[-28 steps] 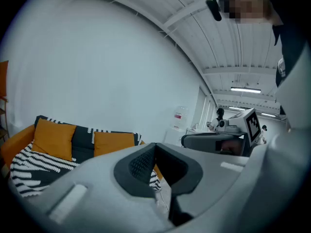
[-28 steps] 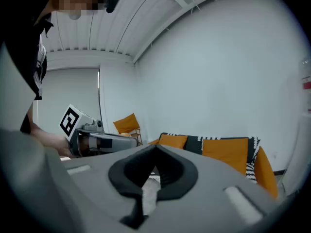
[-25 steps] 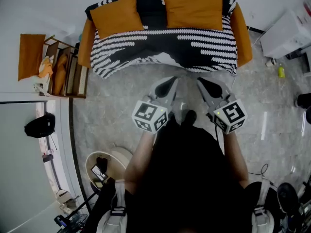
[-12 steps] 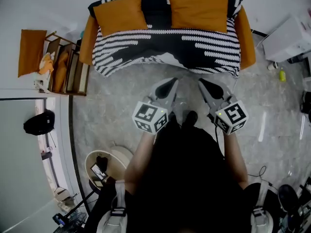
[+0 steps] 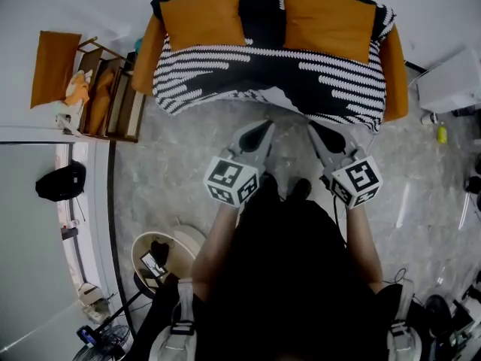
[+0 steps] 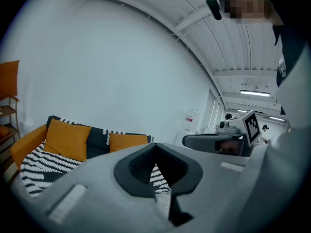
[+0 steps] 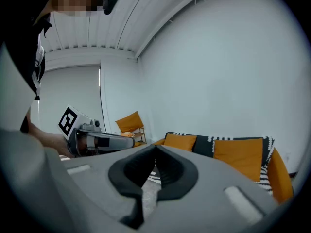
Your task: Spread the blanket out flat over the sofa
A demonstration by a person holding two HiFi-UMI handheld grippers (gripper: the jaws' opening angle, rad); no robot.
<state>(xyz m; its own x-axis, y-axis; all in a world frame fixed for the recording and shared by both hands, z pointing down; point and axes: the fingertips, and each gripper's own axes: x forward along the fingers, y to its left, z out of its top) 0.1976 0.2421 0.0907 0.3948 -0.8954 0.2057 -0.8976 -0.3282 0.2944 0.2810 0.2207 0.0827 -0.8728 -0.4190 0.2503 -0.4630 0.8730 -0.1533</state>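
Note:
A black-and-white patterned blanket point(image 5: 263, 70) lies spread over the orange sofa point(image 5: 394, 62), covering seat and backrest, with two orange cushions point(image 5: 204, 15) on top. One blanket corner point(image 5: 279, 98) hangs down the front edge. My left gripper point(image 5: 263, 128) and right gripper point(image 5: 316, 130) hover side by side over the floor just in front of the sofa, both shut with nothing between the jaws. In the left gripper view the blanket point(image 6: 34, 166) and cushions show beyond the closed tips point(image 6: 155, 147). The right gripper view shows closed tips point(image 7: 155, 147) and the sofa point(image 7: 279, 178) behind.
A wooden shelf point(image 5: 101, 100) with orange items and an orange cushion point(image 5: 52, 66) stands left of the sofa. A white cabinet point(image 5: 451, 81) and a yellow bottle point(image 5: 442, 134) are at right. A round stool point(image 5: 161, 254), a black bag point(image 5: 58, 183) and cables lie behind at left.
The view has drifted, so the sofa sits a little lower and further right in the picture. Both grippers stay shut and keep their places in front of the person.

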